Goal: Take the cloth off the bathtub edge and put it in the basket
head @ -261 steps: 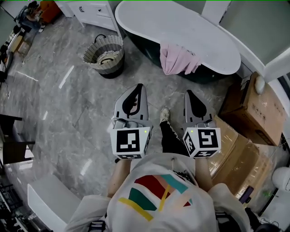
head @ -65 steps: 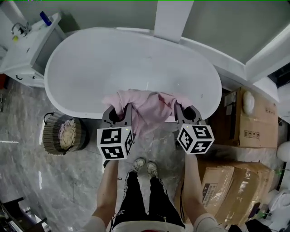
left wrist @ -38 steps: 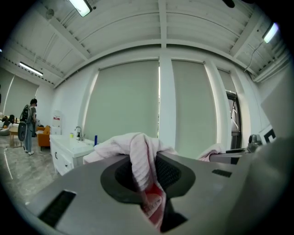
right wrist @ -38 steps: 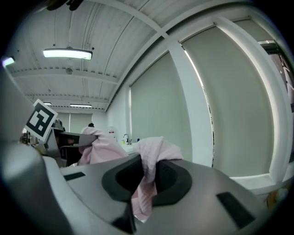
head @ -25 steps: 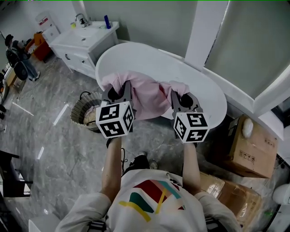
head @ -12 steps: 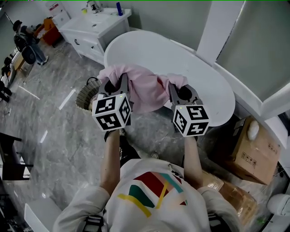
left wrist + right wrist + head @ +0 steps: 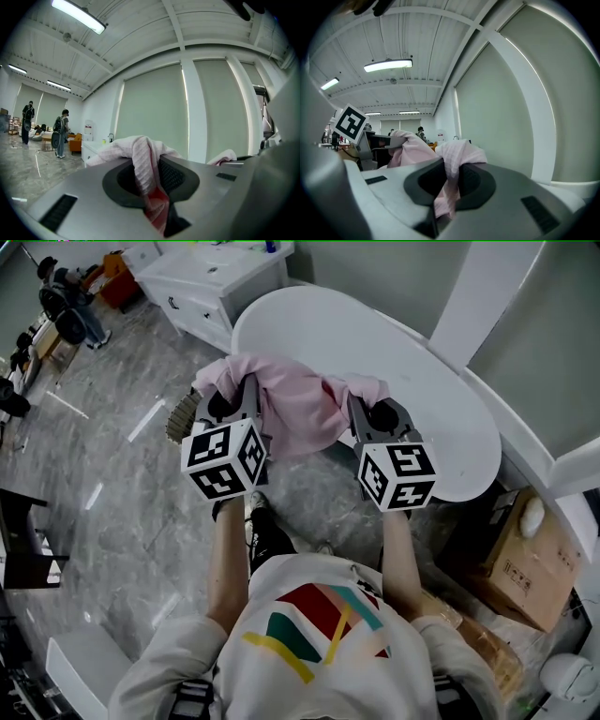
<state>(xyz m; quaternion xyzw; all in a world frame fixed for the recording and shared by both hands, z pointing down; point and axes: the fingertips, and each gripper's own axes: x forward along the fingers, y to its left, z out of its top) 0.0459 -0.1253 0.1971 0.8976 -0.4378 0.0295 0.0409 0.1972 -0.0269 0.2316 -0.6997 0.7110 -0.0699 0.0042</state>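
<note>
A pink cloth (image 7: 298, 407) hangs stretched between my two grippers, lifted off the white bathtub (image 7: 394, 362) and held in front of its near rim. My left gripper (image 7: 236, 395) is shut on the cloth's left corner, which bunches between the jaws in the left gripper view (image 7: 143, 161). At the right corner my right gripper (image 7: 368, 409) is shut on the cloth (image 7: 453, 161) as well. The woven basket (image 7: 180, 418) stands on the floor under the left gripper; only a sliver of its rim shows.
A white vanity cabinet (image 7: 220, 277) stands beyond the tub's left end. Cardboard boxes (image 7: 525, 563) fill the right side. A white pillar (image 7: 478, 287) rises behind the tub. People (image 7: 70, 320) stand far off at top left. Grey marble floor (image 7: 122, 512) spreads left.
Both grippers have carried the cloth leftward, off the tub toward the basket. The basket, plainly seen a second ago, is now mostly hidden under the left gripper and cloth.
</note>
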